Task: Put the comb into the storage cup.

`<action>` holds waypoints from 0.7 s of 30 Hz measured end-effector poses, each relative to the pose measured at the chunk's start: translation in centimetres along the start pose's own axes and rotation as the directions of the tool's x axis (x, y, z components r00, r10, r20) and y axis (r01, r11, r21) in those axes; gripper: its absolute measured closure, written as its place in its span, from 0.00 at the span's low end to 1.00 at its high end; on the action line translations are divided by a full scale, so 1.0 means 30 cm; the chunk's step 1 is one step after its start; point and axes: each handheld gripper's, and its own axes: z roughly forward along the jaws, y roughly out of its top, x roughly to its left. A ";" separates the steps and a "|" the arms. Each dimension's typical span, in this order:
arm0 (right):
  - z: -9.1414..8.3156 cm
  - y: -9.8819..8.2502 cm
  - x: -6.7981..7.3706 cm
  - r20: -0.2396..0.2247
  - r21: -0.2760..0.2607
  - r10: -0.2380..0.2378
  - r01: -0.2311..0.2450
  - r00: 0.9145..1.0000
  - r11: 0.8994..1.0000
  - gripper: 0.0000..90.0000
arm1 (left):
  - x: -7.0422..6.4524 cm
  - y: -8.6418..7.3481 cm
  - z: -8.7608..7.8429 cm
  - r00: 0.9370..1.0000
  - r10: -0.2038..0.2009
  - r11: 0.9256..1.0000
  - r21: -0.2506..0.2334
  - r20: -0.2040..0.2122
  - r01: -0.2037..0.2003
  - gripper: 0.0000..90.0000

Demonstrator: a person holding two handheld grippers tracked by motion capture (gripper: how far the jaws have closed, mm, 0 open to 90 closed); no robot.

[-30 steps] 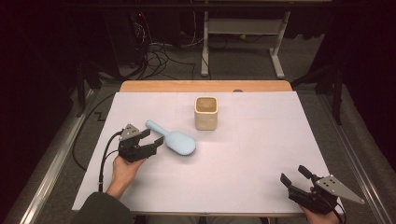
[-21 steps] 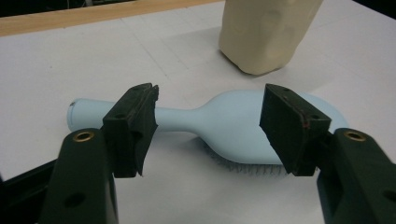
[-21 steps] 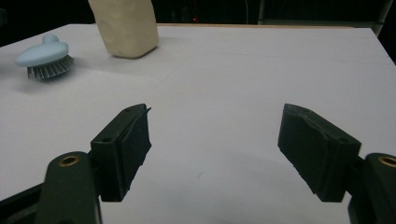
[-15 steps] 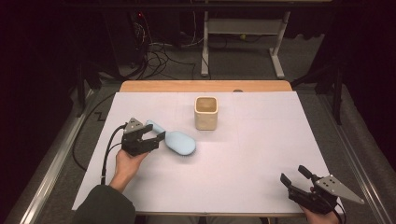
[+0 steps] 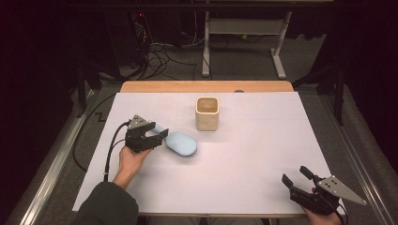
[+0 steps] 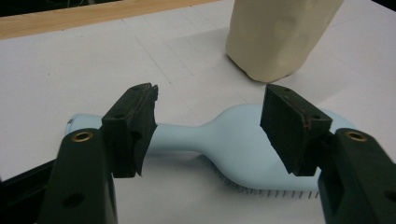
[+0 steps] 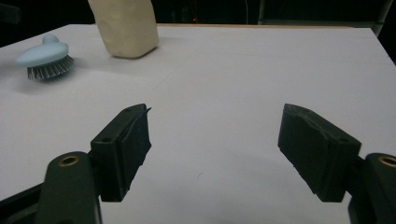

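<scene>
Dark room, cables on the floor behind, and a white sheet spread over the tabletop (image 5: 263,187) so everything on it stands out. The pale blue hairbrush (image 5: 180,143) lies bristles down near the left side, just in front of the cream cup (image 5: 207,113), its handle pointing toward the left gripper (image 6: 208,123). And that gripper sits right over the handle's narrow neck, jaws spread either side, not pressing on it; to me that looks like lining up for a grab at the slimmest part. The right gripper (image 7: 212,149) waits at the near right corner, jaws parted, nothing between them, well apart from the brush
</scene>
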 end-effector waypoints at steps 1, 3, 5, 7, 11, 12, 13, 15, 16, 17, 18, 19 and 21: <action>0.000 0.000 0.000 0.000 0.000 0.000 0.000 1.000 1.000 0.28 | 0.000 0.000 0.000 1.000 0.000 1.000 0.000 0.000 0.000 0.40; 0.000 0.000 0.000 0.000 0.000 0.000 0.000 1.000 1.000 0.28 | 0.001 0.003 0.003 1.000 0.000 1.000 0.001 -0.001 0.000 0.40; 0.000 0.000 0.000 0.000 0.000 0.000 0.000 1.000 1.000 0.28 | 0.004 0.005 0.006 1.000 0.000 1.000 0.005 -0.003 0.000 0.40; 0.001 0.000 -0.001 -0.001 -0.001 0.000 0.000 1.000 1.000 0.28 | 0.010 0.009 0.012 1.000 -0.005 1.000 0.008 -0.007 0.005 0.40; 0.001 0.000 -0.002 0.000 0.001 0.004 -0.004 1.000 1.000 0.28 | 0.015 0.023 0.018 1.000 0.011 1.000 0.021 -0.025 -0.010 0.40; 0.001 0.000 -0.002 -0.001 0.000 0.002 -0.002 1.000 1.000 0.28 | 0.013 0.028 0.020 1.000 0.014 1.000 0.022 -0.027 -0.013 0.41; 0.002 0.000 -0.002 -0.001 0.000 0.001 -0.001 1.000 1.000 0.28 | 0.012 0.033 0.021 1.000 0.014 1.000 0.023 -0.025 -0.013 0.41; 0.002 0.000 -0.001 -0.002 0.000 0.001 -0.001 1.000 1.000 0.28 | 0.010 0.038 0.023 1.000 0.015 1.000 0.022 -0.023 -0.015 0.40; 0.001 0.000 -0.001 -0.003 0.001 -0.001 0.001 1.000 1.000 0.28 | 0.007 0.045 0.029 1.000 0.011 1.000 0.019 -0.017 -0.011 0.40; 0.001 0.000 -0.001 -0.003 0.001 -0.001 0.001 1.000 1.000 0.28 | 0.007 0.047 0.031 1.000 0.009 1.000 0.018 -0.013 -0.009 0.41; 0.002 0.000 -0.001 -0.003 0.001 -0.001 0.001 1.000 1.000 0.28 | 0.007 0.047 0.031 1.000 0.009 1.000 0.018 -0.013 -0.009 0.41; 0.002 0.000 -0.001 -0.004 0.001 -0.001 0.001 1.000 1.000 0.28 | 0.009 0.049 0.037 1.000 0.003 1.000 0.023 -0.011 -0.003 0.41; 0.001 0.000 -0.001 -0.006 0.000 0.000 0.000 1.000 1.000 0.28 | 0.010 0.051 0.040 1.000 0.004 1.000 0.026 -0.010 -0.003 0.41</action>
